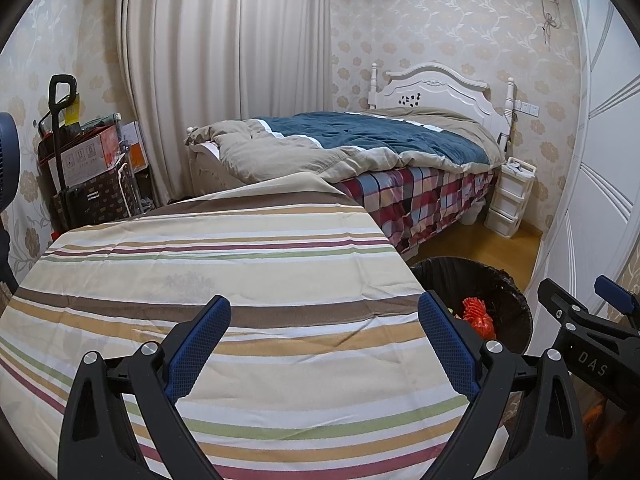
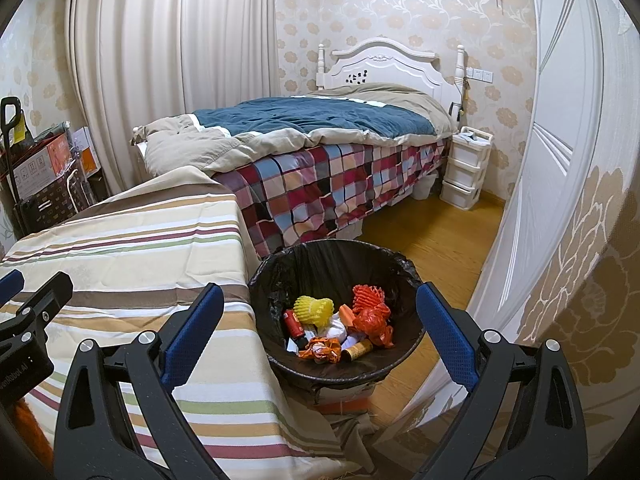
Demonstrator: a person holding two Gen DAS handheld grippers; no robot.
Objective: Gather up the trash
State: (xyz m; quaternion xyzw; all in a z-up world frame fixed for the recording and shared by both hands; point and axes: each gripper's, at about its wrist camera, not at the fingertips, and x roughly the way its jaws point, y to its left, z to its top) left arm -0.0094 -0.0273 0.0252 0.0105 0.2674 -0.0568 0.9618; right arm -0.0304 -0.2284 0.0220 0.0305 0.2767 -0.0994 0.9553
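Here, trash point(image 2: 340, 328) (binned) lies between the right gripper's point(image 2: 320, 312) wide, empty jaws.

The striped table point(image 1: 240, 280) lies bare in front of the left tool point(image 1: 324, 344), jaws wide, nothing blocking a pass across it. The bin point(image 2: 280, 276) stands just beside the table's edge, its mouth open from above under the right tool point(image 2: 318, 330). Bed point(image 2: 320, 184) behind and door point(image 2: 552, 200) to the right hem in the floor strip.

Soft even indoor light, sharp focus, strong fisheye edge curvature.
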